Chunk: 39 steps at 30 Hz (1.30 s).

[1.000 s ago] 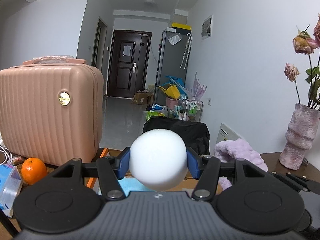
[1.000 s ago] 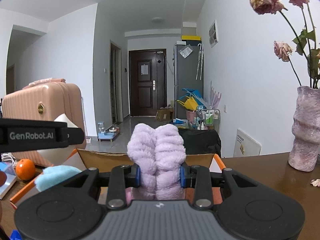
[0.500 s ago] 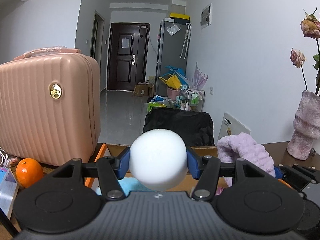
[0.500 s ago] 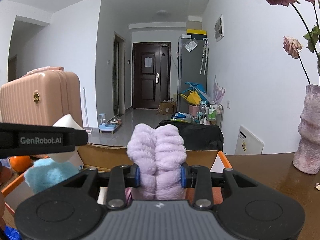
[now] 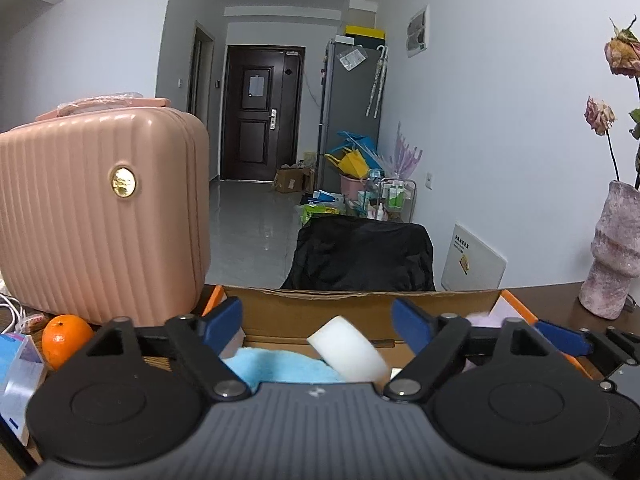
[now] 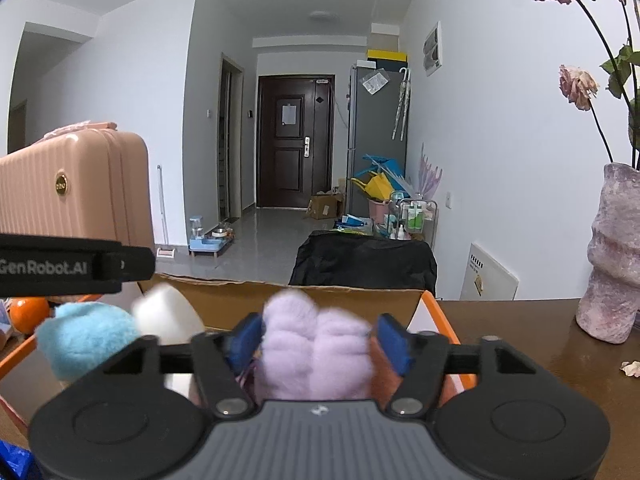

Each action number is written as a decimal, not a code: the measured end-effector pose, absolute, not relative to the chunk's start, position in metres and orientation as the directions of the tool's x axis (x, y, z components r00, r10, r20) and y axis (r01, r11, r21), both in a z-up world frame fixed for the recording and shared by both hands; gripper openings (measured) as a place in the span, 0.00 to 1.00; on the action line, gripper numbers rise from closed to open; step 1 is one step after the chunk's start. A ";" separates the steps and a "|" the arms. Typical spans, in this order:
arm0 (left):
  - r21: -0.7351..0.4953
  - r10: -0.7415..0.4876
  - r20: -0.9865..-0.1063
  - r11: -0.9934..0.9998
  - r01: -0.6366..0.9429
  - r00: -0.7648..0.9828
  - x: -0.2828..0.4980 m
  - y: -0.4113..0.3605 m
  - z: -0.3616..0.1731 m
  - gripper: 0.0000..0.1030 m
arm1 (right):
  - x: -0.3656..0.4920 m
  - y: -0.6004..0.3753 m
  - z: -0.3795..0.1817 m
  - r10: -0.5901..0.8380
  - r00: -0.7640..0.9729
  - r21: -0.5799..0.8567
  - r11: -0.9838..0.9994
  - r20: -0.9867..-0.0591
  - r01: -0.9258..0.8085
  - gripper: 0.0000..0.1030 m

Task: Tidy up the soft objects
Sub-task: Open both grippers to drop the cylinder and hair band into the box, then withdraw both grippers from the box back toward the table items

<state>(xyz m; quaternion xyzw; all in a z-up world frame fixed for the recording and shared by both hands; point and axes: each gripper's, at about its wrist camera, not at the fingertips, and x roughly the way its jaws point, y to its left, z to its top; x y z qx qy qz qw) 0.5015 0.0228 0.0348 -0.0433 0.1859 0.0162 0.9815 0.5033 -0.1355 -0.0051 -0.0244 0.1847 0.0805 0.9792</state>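
Note:
My left gripper [image 5: 318,322] hangs over an open cardboard box [image 5: 360,300] with orange flaps. Its jaws are opening, and the white foam sponge [image 5: 348,350] sits tilted below them, free of both pads, beside a blue fluffy cloth [image 5: 280,366]. My right gripper [image 6: 320,342] is over the same box [image 6: 240,292] and its jaws are opening too. The lilac fluffy cloth [image 6: 316,344] lies blurred between the blue pads, with a gap on each side. The right wrist view also takes in the sponge [image 6: 168,316], the blue cloth [image 6: 88,336] and the left gripper's body [image 6: 60,266].
A pink ribbed suitcase [image 5: 100,220] stands left of the box, with an orange [image 5: 66,340] and a clear packet [image 5: 16,376] in front of it. A pink vase [image 6: 612,256] of dried roses stands on the dark table at right. A black-covered chair [image 5: 360,252] is behind the box.
Both grippers have opened. The white sponge has dropped out of the left one into the box, and the lilac cloth has come loose and sunk between the right one's pads.

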 end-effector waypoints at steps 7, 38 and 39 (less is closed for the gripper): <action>-0.049 0.067 -0.348 0.995 -0.090 0.935 0.492 0.026 0.038 1.00 | 0.496 -0.139 -0.003 0.148 0.933 -0.013 0.987 -0.329 -0.161 0.99; -0.014 0.149 -0.288 0.987 -0.160 0.946 0.451 0.042 0.051 1.00 | 0.469 -0.139 -0.002 0.144 0.942 -0.043 0.985 -0.302 -0.165 1.00; -0.013 0.150 -0.286 0.987 -0.160 0.946 0.450 0.044 0.051 1.00 | 0.467 -0.139 -0.002 0.146 0.943 -0.044 0.985 -0.300 -0.166 1.00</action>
